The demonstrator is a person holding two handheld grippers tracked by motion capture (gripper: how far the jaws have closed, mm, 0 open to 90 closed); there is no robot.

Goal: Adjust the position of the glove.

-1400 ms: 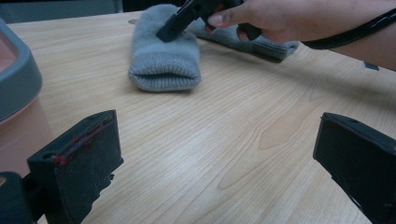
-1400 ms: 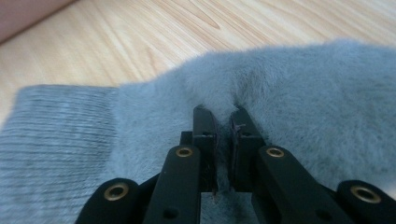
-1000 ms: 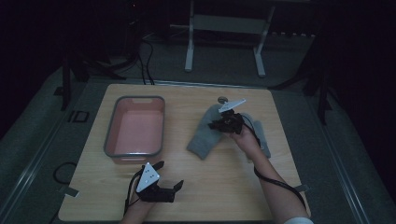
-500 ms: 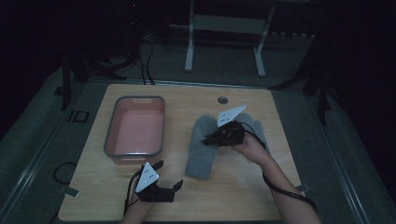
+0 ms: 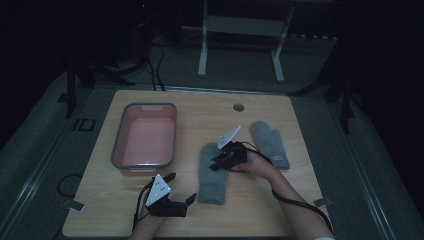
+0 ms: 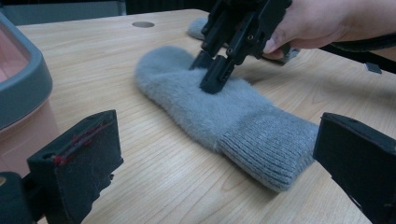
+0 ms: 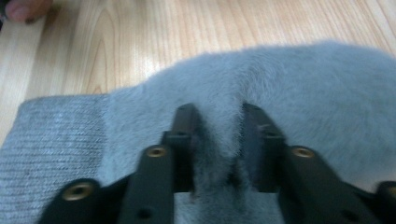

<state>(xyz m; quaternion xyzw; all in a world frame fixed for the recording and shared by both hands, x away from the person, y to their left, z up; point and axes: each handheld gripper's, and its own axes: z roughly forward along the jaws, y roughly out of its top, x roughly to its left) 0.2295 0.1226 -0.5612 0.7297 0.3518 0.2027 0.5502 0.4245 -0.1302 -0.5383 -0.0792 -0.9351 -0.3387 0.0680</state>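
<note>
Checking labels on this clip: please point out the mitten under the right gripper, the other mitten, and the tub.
near mitten (image 5: 214, 172), high view, on its fuzzy palm area.
far mitten (image 5: 267, 140), high view, on the middle of its body.
pink tub (image 5: 119, 137), high view, on its grey left rim.

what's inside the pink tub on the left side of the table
The tub looks empty: its pink floor shows bare in the high view. Its near wall hides a thin strip of the floor behind it, so anything flat there cannot be ruled out.
</note>
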